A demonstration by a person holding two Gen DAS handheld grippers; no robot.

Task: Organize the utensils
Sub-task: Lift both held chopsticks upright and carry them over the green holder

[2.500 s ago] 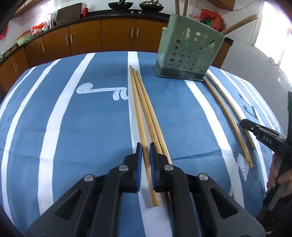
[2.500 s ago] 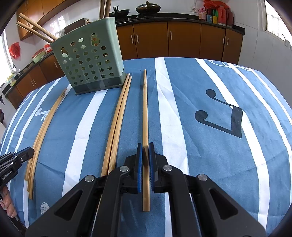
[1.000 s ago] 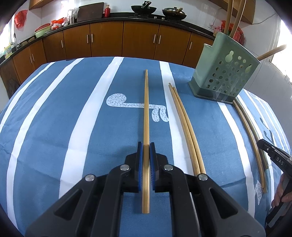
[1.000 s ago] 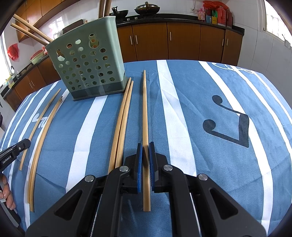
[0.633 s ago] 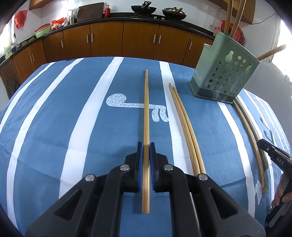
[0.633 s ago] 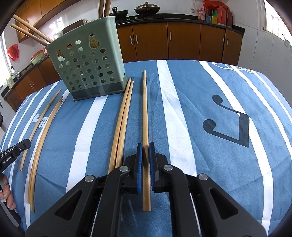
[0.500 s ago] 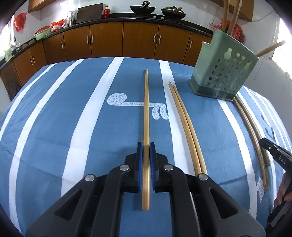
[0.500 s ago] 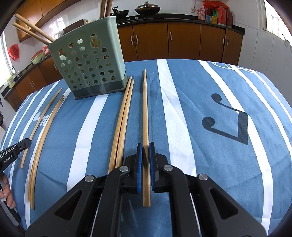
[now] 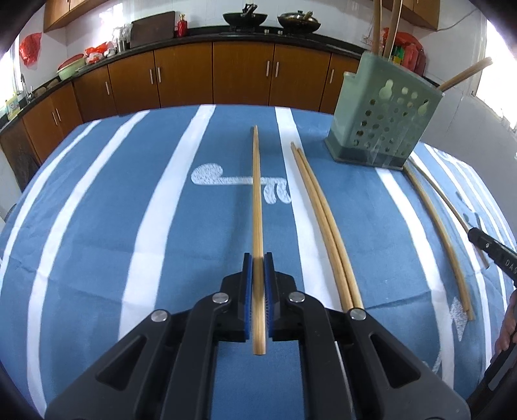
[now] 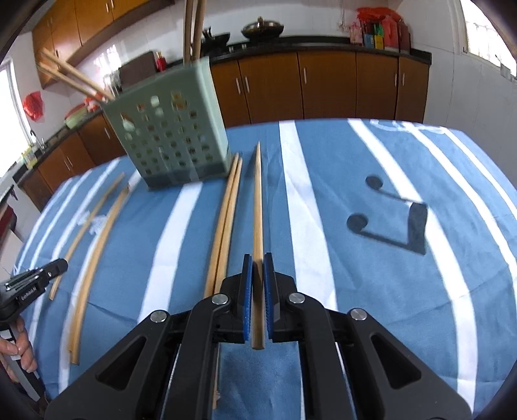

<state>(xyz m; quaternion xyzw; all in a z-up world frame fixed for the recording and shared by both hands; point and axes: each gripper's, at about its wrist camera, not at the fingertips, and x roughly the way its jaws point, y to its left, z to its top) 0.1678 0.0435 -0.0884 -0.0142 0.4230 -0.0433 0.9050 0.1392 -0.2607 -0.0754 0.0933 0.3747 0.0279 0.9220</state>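
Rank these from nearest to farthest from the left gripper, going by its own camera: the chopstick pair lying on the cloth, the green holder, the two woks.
1. Chopstick pair: on the cloth, just right of the left gripper.
2. Green holder: standing farther back on the right.
3. Woks: on the counter against the back wall.
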